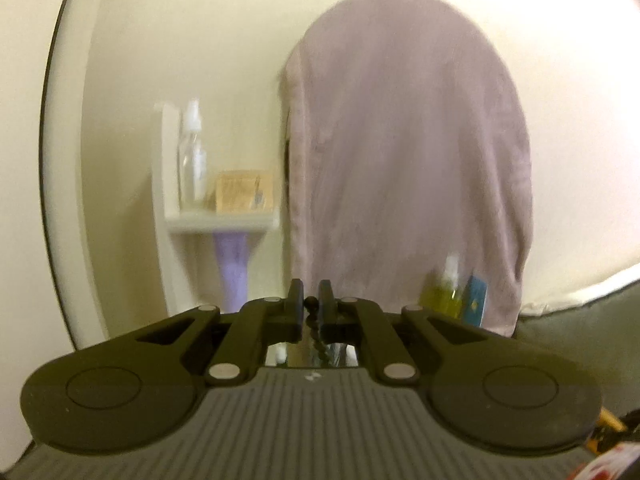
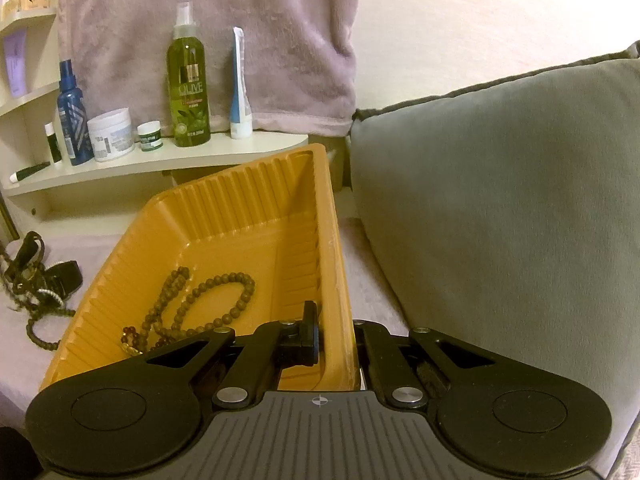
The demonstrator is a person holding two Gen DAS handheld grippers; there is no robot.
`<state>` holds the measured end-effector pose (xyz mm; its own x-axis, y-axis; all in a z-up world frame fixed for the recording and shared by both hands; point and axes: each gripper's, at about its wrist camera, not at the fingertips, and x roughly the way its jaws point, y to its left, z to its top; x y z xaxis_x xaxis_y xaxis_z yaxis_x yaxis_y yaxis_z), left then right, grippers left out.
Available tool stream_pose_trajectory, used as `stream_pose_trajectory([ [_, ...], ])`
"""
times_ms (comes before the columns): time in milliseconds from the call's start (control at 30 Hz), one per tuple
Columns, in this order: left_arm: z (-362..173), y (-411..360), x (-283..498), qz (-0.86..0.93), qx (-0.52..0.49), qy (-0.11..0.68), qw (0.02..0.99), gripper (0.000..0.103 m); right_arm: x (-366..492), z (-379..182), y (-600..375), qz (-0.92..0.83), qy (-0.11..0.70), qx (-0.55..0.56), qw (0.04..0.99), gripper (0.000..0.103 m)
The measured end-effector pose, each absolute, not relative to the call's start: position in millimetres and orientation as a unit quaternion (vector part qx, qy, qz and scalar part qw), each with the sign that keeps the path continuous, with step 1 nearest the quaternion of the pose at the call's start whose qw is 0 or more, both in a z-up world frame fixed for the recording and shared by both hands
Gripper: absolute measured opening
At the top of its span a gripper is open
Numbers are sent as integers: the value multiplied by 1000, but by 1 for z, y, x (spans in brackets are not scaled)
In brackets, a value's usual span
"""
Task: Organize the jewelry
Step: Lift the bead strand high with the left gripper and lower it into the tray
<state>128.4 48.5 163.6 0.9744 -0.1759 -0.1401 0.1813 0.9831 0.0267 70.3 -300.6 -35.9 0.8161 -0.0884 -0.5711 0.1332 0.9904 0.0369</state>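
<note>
Left wrist view: left gripper (image 1: 311, 300) points nearly level at a wall and a hanging mauve towel (image 1: 404, 152). Its jaws are drawn almost together and pinch a dark beaded strand (image 1: 316, 330), which hangs down between them toward 6 o'clock; its lower end is hidden behind the gripper body. At 9 o'clock from the tips, a small white shelf (image 1: 218, 222) carries one clear bottle and one tan box. The picture is blurred, so finer detail is uncertain. Right wrist view: right gripper (image 2: 334, 336) is clamped on the right wall of the orange ribbed tray (image 2: 224, 200), one finger inside, the other outside and mostly hidden. The tray sits tipped on a pale cloth surface, beside a grey cushion (image 2: 500, 200) at 3 o'clock. Inside, toward 9 o'clock of the tips, lies one long wooden bead string (image 2: 208, 304), looped, plus one smaller reddish bead piece near the tray's near rim. Outside the tray at 9 o'clock lies a loose pile of jewelry (image 2: 38, 284): I count roughly one bead bracelet, one dark strap and one sparkly band, though the tangle forbids an exact count. Judgement: bead strands are light, limp and prone to snagging or swinging; pinch across a few beads mid-strand. The tray is light, thin and flexible; grip its wall.
</note>
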Motion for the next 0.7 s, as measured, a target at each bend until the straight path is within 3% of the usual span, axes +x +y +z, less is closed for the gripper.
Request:
stream_pose_trajectory([
  [700,270,-19,125,-214,42,-36,975,6,70,-35,-302,-60,290,42,954,3],
])
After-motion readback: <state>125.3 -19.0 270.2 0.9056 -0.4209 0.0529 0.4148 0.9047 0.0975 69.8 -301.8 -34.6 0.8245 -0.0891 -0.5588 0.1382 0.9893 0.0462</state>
